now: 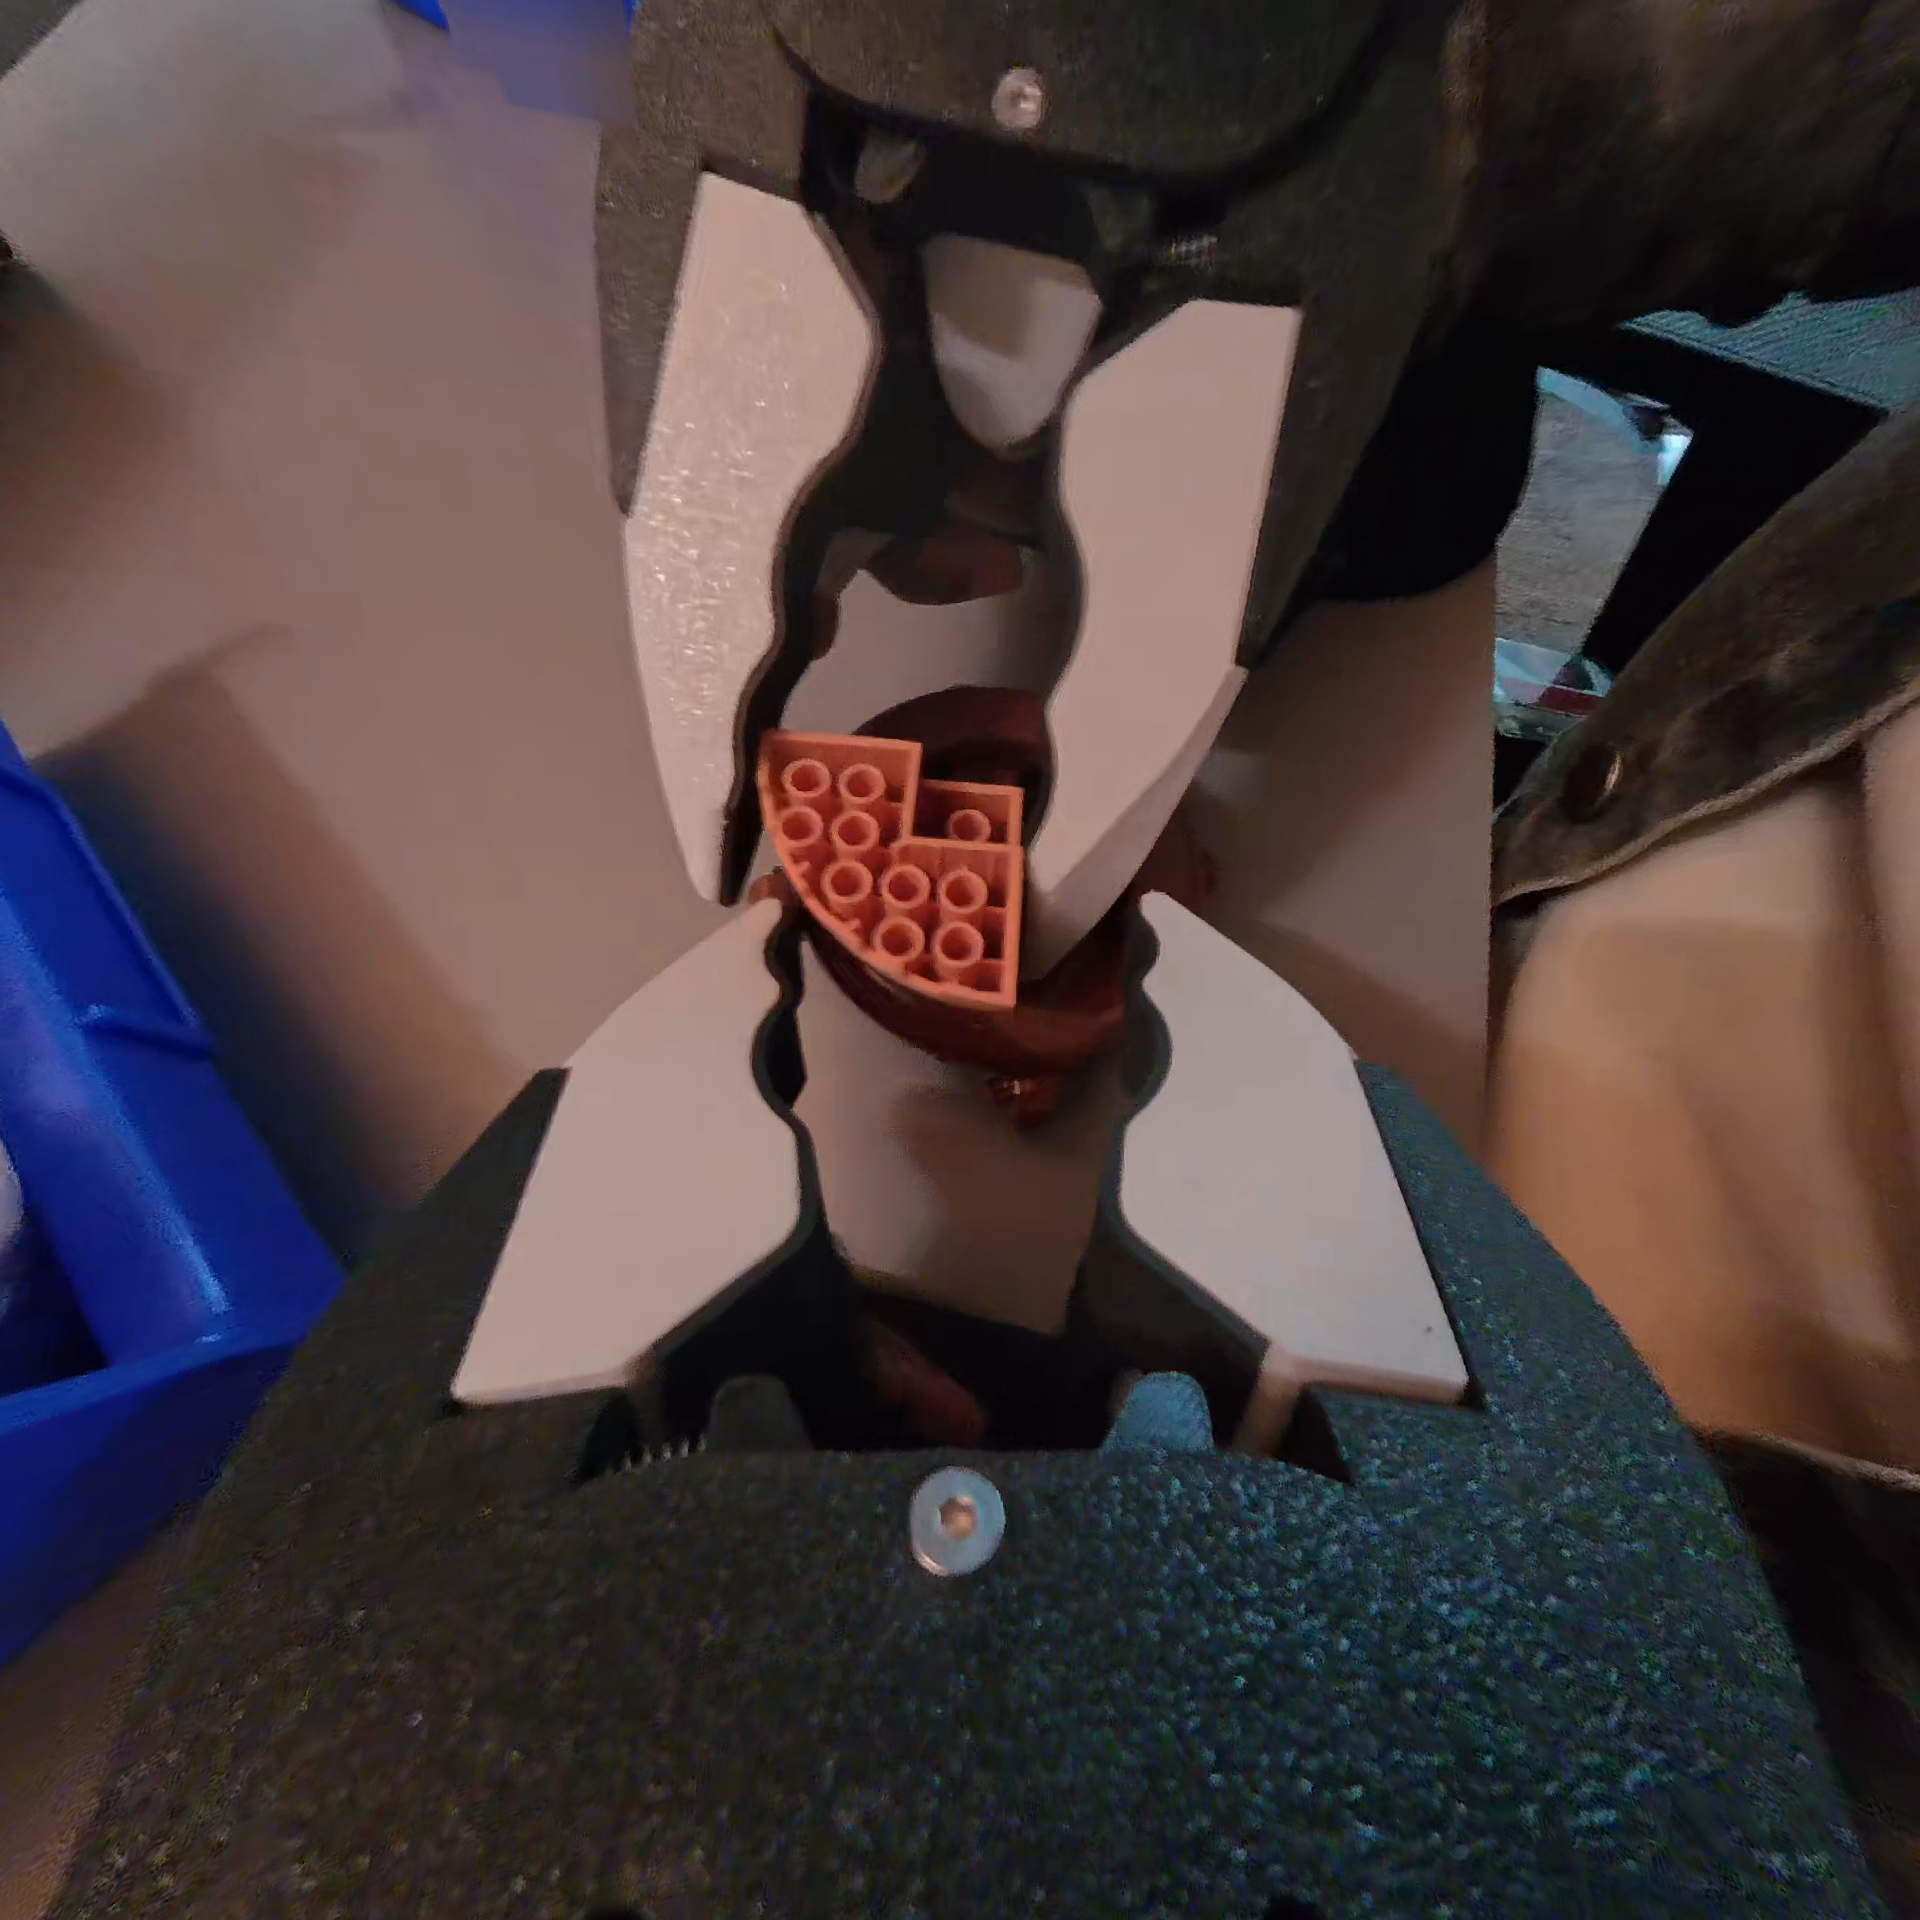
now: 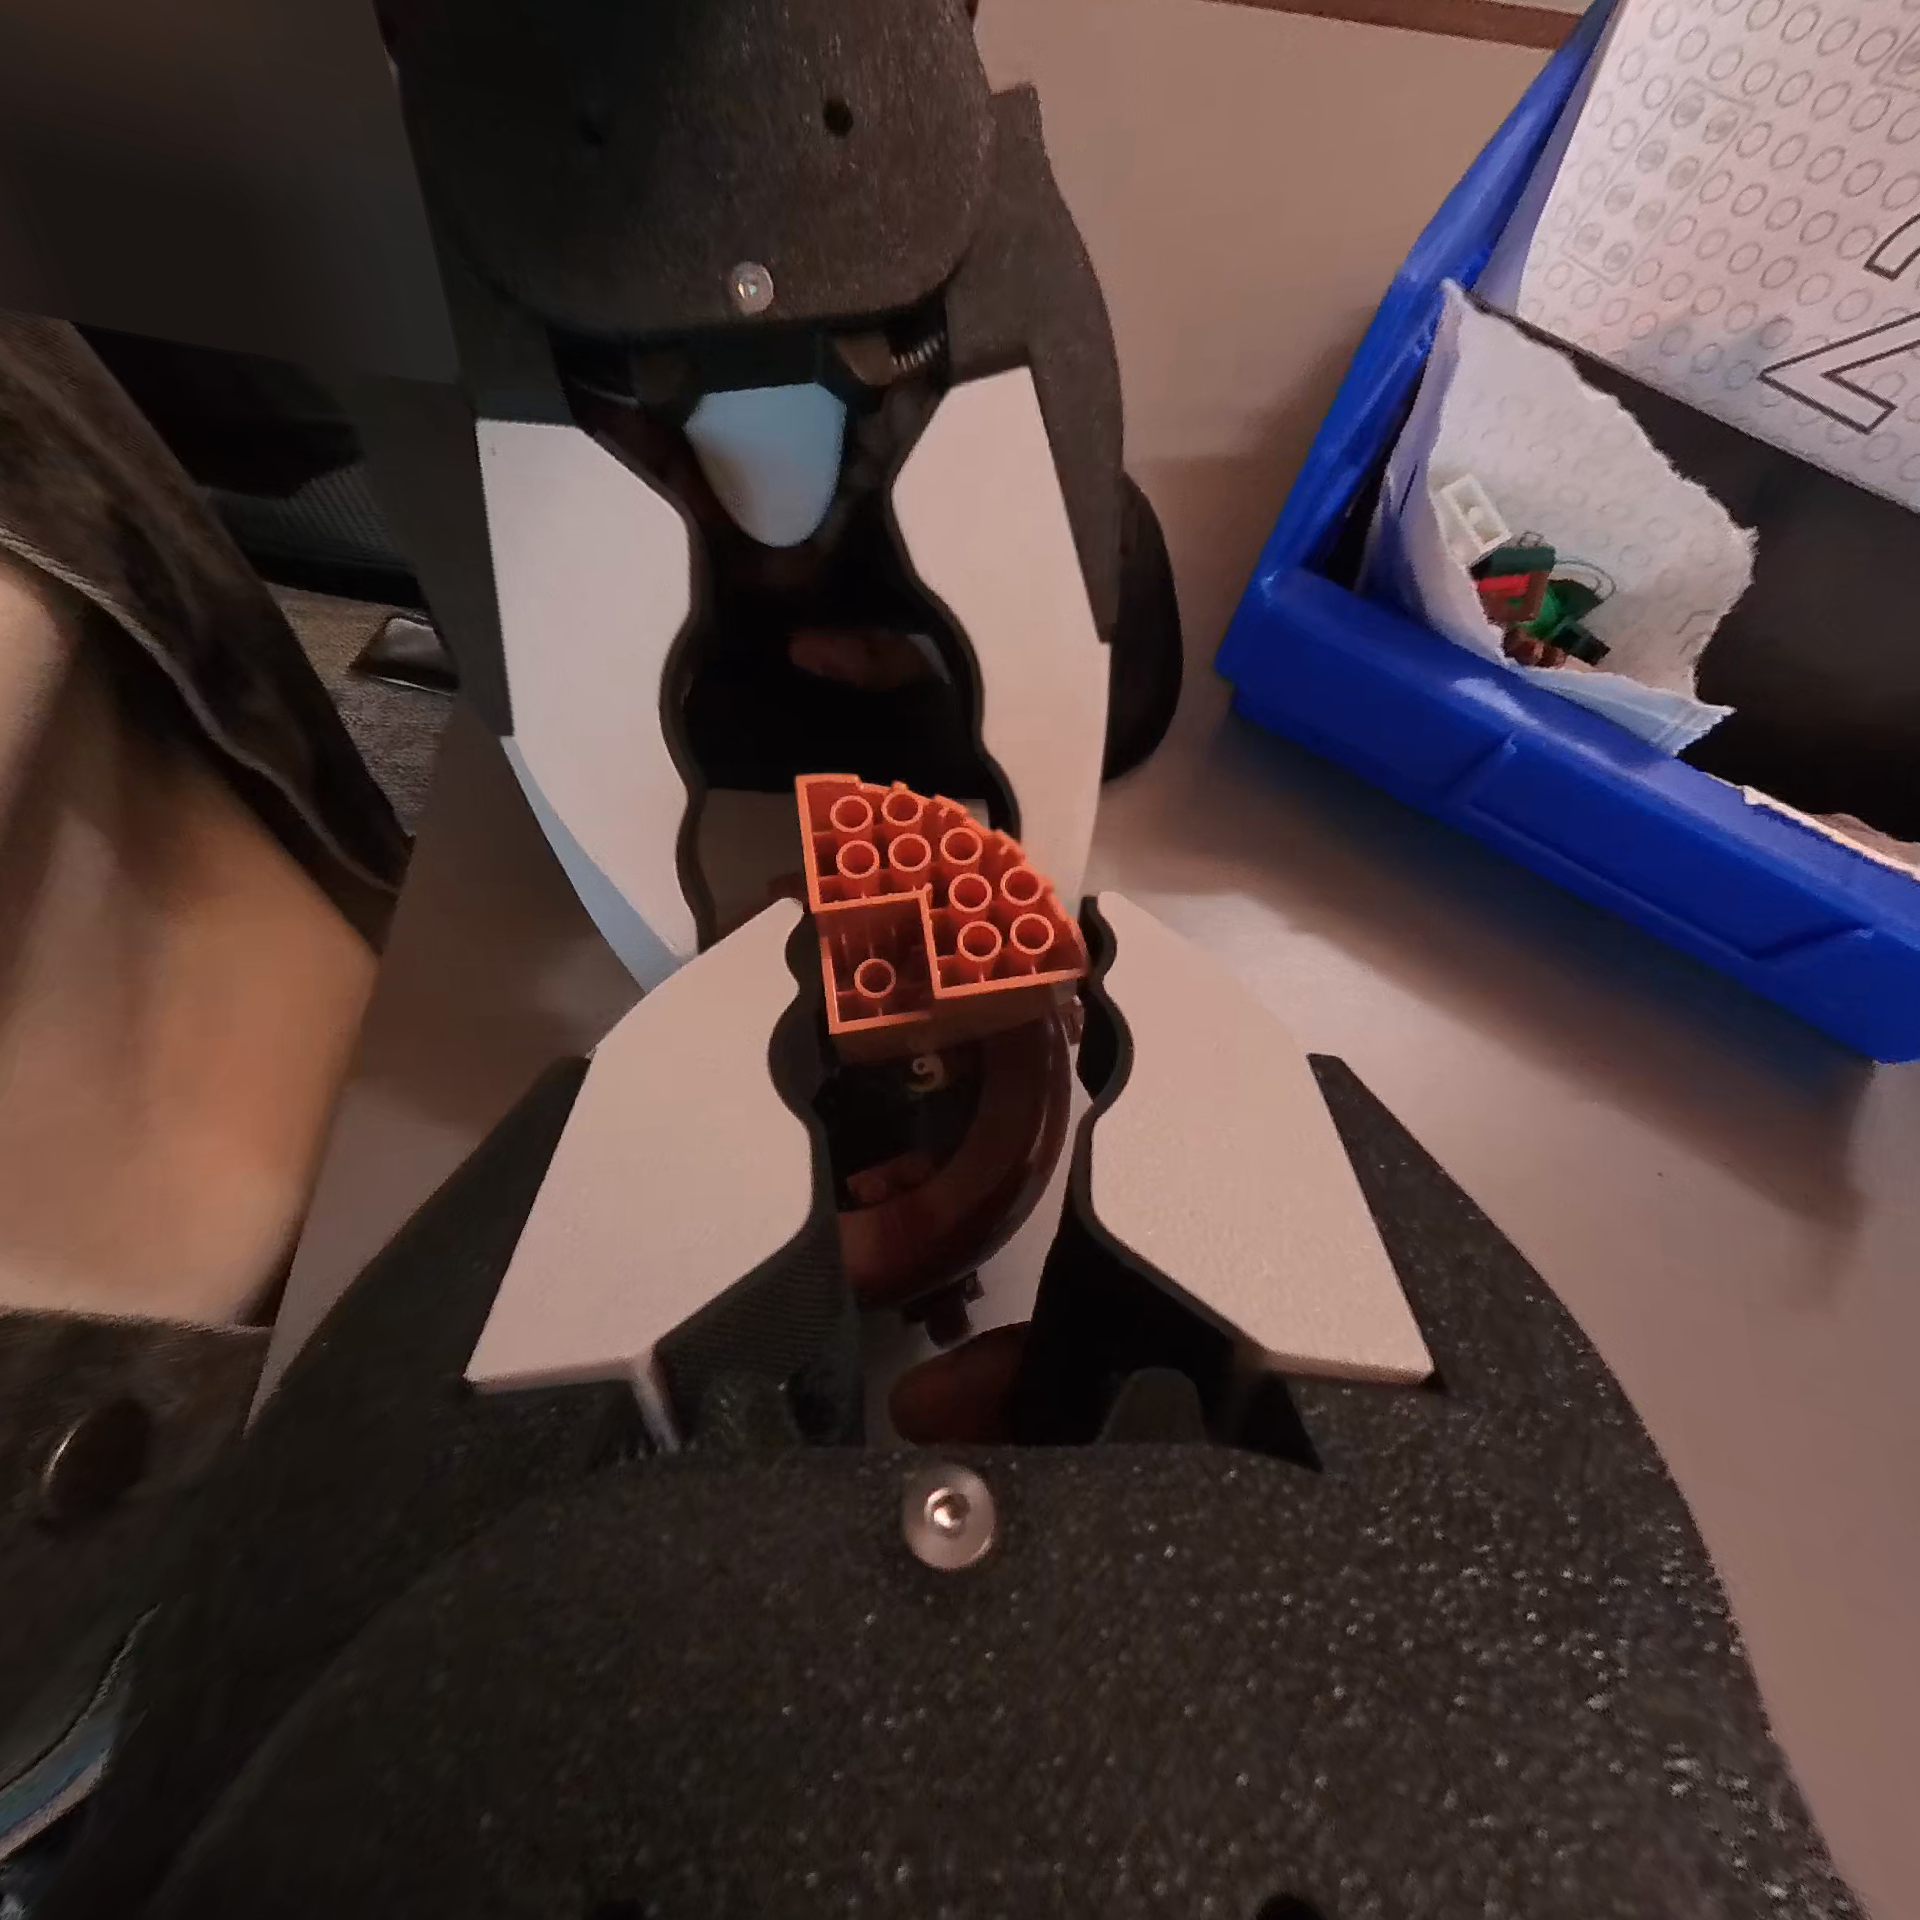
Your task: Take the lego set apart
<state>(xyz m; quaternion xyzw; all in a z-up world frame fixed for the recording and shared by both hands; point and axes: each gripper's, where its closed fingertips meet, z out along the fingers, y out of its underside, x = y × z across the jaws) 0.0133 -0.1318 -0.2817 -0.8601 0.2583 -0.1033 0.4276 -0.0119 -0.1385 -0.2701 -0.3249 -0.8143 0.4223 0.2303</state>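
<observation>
The lego set is an orange quarter-round plate (image 1: 894, 883) seen from its tubed underside, joined to a dark brown round part (image 1: 935, 1023). It is held in the air between both grippers, which face each other tip to tip. My left gripper (image 1: 956, 925) comes from below in its own view and is shut on the brown part. My right gripper (image 1: 888, 904) comes from above there, its fingers flanking the orange plate. In the right wrist view the orange plate (image 2: 935, 904) sits between my right gripper (image 2: 940, 914) fingertips, the brown part (image 2: 987, 1143) lies inside its jaws, and the left gripper (image 2: 873, 904) reaches in from the top.
A blue bin (image 2: 1558, 748) at the right holds torn white paper and small green and red lego pieces (image 2: 1538, 603). The bin's edge shows at the left in the left wrist view (image 1: 104, 1143). A person's dark sleeve (image 1: 1662, 810) is close by. A tan table (image 2: 1351, 935) lies below. Less than 4 cm separates the two grippers' tips.
</observation>
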